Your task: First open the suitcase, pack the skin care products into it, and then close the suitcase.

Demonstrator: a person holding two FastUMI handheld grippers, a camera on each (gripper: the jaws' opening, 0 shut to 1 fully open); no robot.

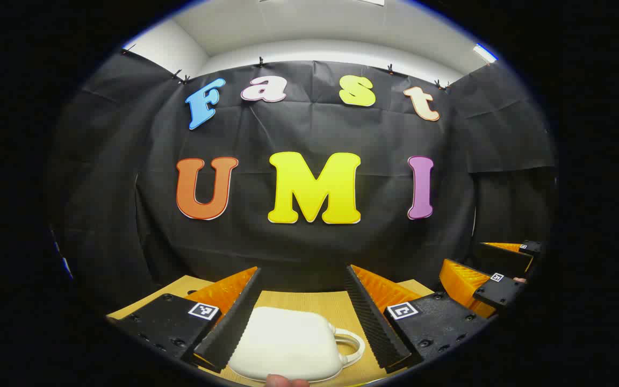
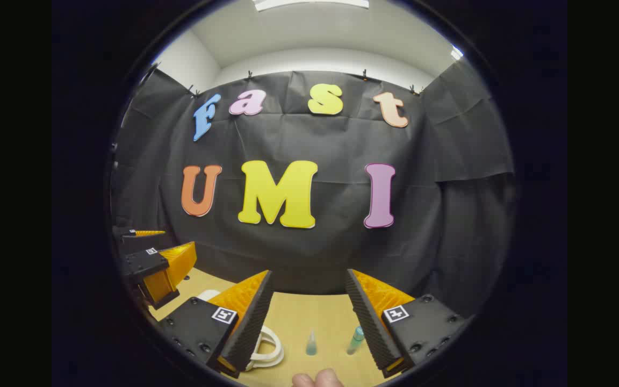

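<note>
On the wooden table, down at six o'clock in the left gripper view, we see the white suitcase lying flat and closed, its handle poking out toward four o'clock. Our left gripper hangs over it with its two fingers spread wide apart, one on each side, not touching it. We think it waits there because the lid must be opened first. Off at three o'clock we see our other claw.

In the right gripper view, the left claw sits at nine o'clock. Our right gripper is spread apart too and holds nothing. At seven o'clock the suitcase handle peeks out beside one finger. Near six o'clock stand two small skin care bottles, close together on the bare table. We guess this claw hovers near them so it can pick them up once the suitcase is open.
</note>
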